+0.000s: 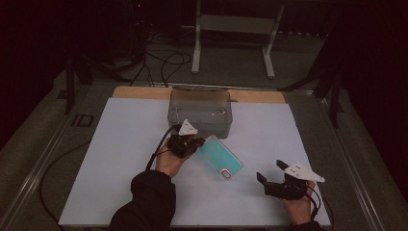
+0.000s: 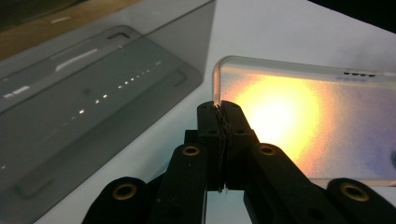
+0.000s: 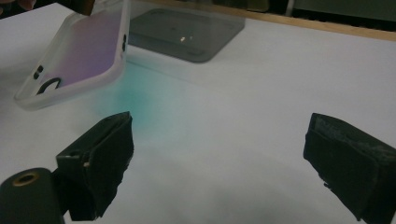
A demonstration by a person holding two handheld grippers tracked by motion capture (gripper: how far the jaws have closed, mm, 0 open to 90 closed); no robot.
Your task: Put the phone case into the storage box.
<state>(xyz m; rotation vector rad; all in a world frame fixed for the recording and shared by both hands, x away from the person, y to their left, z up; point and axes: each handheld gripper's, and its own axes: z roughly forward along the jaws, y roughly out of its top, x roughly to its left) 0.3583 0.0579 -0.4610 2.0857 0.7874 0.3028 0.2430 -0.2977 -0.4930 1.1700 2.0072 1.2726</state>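
Observation:
A translucent phone case [image 1: 221, 158] with a teal sheen lies slanted over the white sheet, right of my left gripper [image 1: 196, 143]. In the left gripper view the gripper [image 2: 219, 109] is shut on the rim of the phone case [image 2: 303, 121] at one short end. In the right gripper view the phone case [image 3: 84, 51] is tilted, far end raised, camera cut-out end low near the table. My right gripper [image 1: 271, 171] rests near the front right, open, a little right of the case. Its jaws [image 3: 219, 144] stand wide apart with nothing between them.
A smoky clear plastic box [image 1: 200, 111] stands just behind the left gripper, close to the case [image 2: 84, 102] [image 3: 187, 32]. The white sheet [image 1: 120, 159] covers the wooden table. Cables and a white stand's legs lie on the floor beyond the table.

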